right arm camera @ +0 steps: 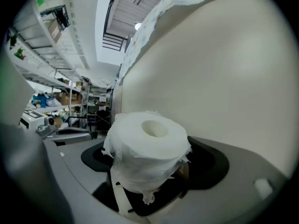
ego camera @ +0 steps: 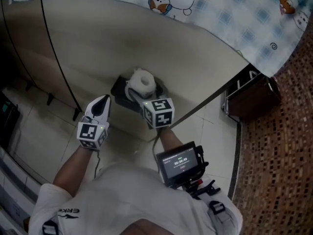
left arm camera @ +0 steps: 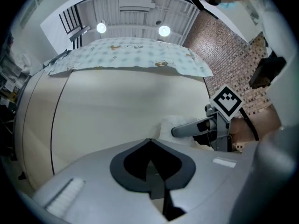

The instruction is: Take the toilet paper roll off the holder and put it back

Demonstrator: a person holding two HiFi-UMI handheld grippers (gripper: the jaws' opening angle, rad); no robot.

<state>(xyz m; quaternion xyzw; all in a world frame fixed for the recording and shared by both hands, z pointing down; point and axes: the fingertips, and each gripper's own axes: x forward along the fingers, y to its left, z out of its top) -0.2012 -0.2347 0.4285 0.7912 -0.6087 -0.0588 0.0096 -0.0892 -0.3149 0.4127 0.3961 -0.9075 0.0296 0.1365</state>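
The holder (ego camera: 120,90) is fixed to the beige panel (ego camera: 98,43), directly beyond the right gripper (ego camera: 138,91). That gripper grasps the toilet paper roll (right arm camera: 147,146), core axis upright. The left gripper (left arm camera: 149,141) is clenched, empty and farther away.

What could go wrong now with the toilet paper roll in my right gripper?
The right gripper grips the soft toilet paper roll by its sides alone, so it might squash or slip out. Ragged loose paper hangs below it and could snag on the black holder.
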